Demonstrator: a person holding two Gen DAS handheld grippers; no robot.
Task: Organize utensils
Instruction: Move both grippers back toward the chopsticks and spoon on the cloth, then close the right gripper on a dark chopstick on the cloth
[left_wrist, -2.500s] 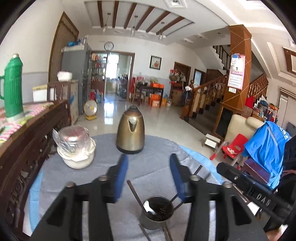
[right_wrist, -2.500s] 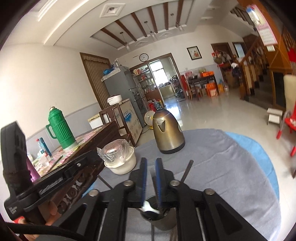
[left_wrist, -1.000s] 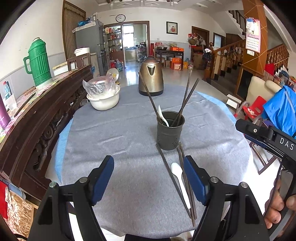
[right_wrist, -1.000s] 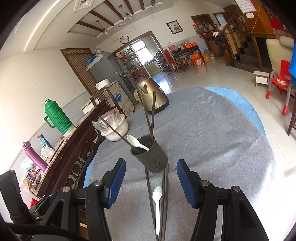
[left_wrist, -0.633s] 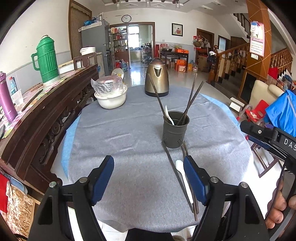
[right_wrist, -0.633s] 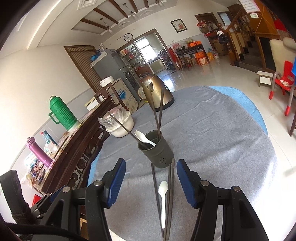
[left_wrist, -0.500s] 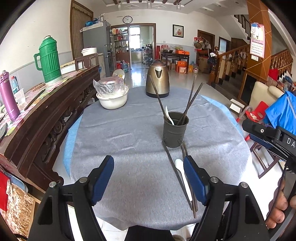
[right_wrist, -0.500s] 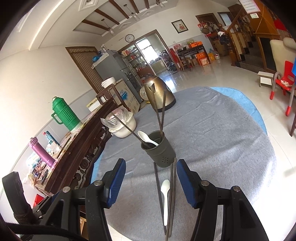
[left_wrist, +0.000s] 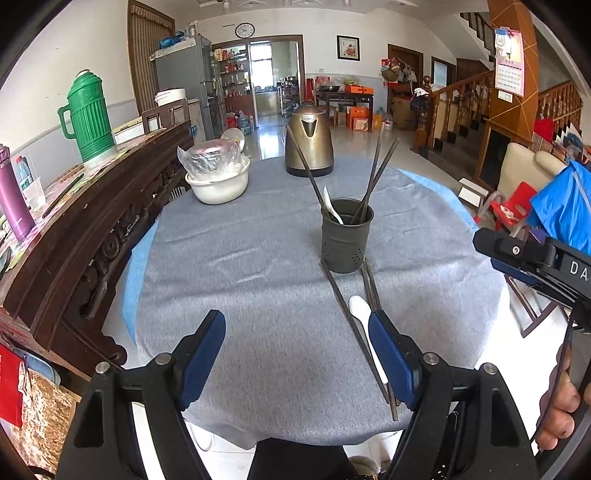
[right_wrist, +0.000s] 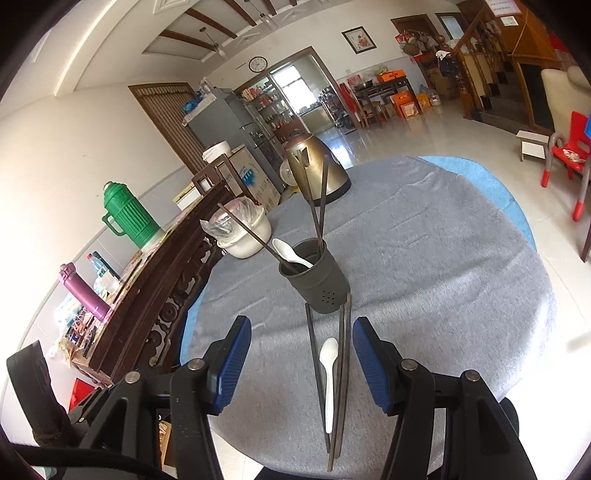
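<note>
Left gripper (left_wrist: 297, 345): fingers spread wide, nothing between them, held over the near tabletop (left_wrist: 240, 280). Right gripper (right_wrist: 301, 352): fingers spread, empty, hovering above a white spoon (right_wrist: 328, 369) and dark chopsticks (right_wrist: 345, 362) lying flat on the grey cloth. Just beyond these stands the dark utensil holder (right_wrist: 320, 282), upright, containing another spoon and three chopsticks. Kettle (left_wrist: 309, 142) and covered bowl (left_wrist: 217, 181) sit further back

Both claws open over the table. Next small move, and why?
Probably lower the right claw onto the white spoon lying between its fingers. It and loose chopsticks still lie on the grey cloth before the utensil holder, which already holds a spoon and chopsticks. The left claw stands empty.
</note>
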